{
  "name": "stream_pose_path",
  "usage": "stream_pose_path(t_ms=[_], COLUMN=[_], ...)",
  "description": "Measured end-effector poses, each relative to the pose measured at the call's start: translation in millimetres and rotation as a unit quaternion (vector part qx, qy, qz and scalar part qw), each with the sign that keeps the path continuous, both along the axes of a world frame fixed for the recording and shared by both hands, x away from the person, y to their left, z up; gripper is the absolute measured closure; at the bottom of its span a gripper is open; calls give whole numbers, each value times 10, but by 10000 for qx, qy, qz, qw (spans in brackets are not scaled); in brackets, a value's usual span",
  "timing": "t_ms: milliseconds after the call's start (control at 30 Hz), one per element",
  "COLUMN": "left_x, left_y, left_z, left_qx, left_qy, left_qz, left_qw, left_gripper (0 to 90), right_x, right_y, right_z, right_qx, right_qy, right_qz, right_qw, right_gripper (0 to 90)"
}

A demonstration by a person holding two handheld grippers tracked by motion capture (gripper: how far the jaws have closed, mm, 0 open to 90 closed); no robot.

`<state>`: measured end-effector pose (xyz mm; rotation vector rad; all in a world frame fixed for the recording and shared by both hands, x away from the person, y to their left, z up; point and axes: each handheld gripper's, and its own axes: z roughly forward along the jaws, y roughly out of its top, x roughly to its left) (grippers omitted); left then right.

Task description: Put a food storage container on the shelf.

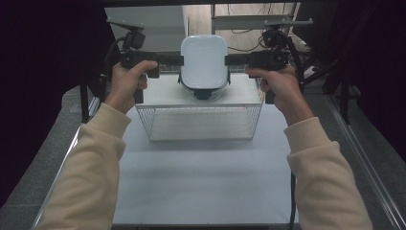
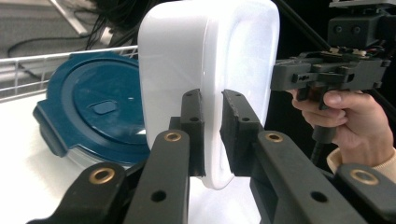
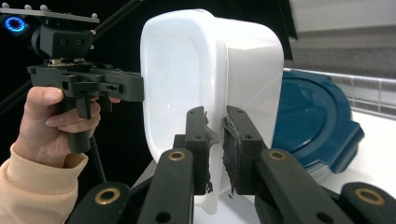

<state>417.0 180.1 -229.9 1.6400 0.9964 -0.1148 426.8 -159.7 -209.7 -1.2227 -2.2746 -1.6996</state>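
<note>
**White tray held up between both grippers over the wire basket**

Nearest to me, two forearms in cream sleeves come in from the bottom of the high view, over a pale tabletop point(image 1: 201, 167). Each hand grips a black two-jaw tool. My left gripper point(image 1: 178, 60) points inward from the left and my right gripper point(image 1: 229, 60) points inward from the right, so they face each other.

Between them hangs the white, glossy, rounded-rectangular plastic tray point(image 1: 204, 61). I hold it clear of the surface, its broad face turned up toward the high camera.

In the left gripper view, the left gripper point(image 2: 212, 133) has its jaws nearly closed, pinching the thin rim of the tray point(image 2: 210, 60). In the right gripper view, the right gripper point(image 3: 215, 149) does the same on the opposite rim of the tray point(image 3: 205, 74), jaws drawn close with the edge clamped between the pads.

Below and beyond the tray stands a white wire basket point(image 1: 201, 122) with a flat white top. On that top lies a dark blue round plastic lid point(image 2: 100, 109) on a clear container, directly under the tray.
</note>
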Motion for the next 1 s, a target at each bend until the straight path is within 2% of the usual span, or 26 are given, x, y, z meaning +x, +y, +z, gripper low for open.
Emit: stream_pose_path(t_ms=[233,433,533,633,700,800,833,867,900,967,1000], left_x=[241,384,486,586,638,693,706,715,718,714,708], left_y=[-12,-6,6,31,43,46,44,51,57,65,64], left_z=[-129,-168,-212,-268,-295,-336,-352,-371,-381,-401,-400], left_qx=[-53,-347,-485,-664,-738,-760,-712,-796,-838,-905,-876], left_qy=[273,487,623,868,940,1017,1031,1051,1055,1041,1008], left_qz=[89,159,167,224,263,338,359,361,350,329,336], left_qw=[9996,9981,9967,9938,9925,9913,9915,9906,9903,9899,9905], left_gripper=[799,786,768,753,747,735,733,731,733,733,732], right_x=[238,451,577,687,743,819,834,846,857,858,851], right_y=[12,-25,-32,-18,-8,-12,-10,-8,-14,-19,-21], right_z=[-121,-196,-230,-258,-279,-345,-366,-384,-403,-417,-420], right_qx=[-28,239,336,430,501,706,734,708,797,865,869], right_qy=[298,701,978,1219,1334,1588,1624,1638,1679,1687,1659], right_qz=[-100,-134,-186,-252,-304,-397,-444,-477,-477,-473,-464], right_qw=[9995,9972,9945,9913,9893,9840,9830,9828,9814,9807,9812], right_gripper=[790,758,739,723,714,706,702,696,695,693,692])
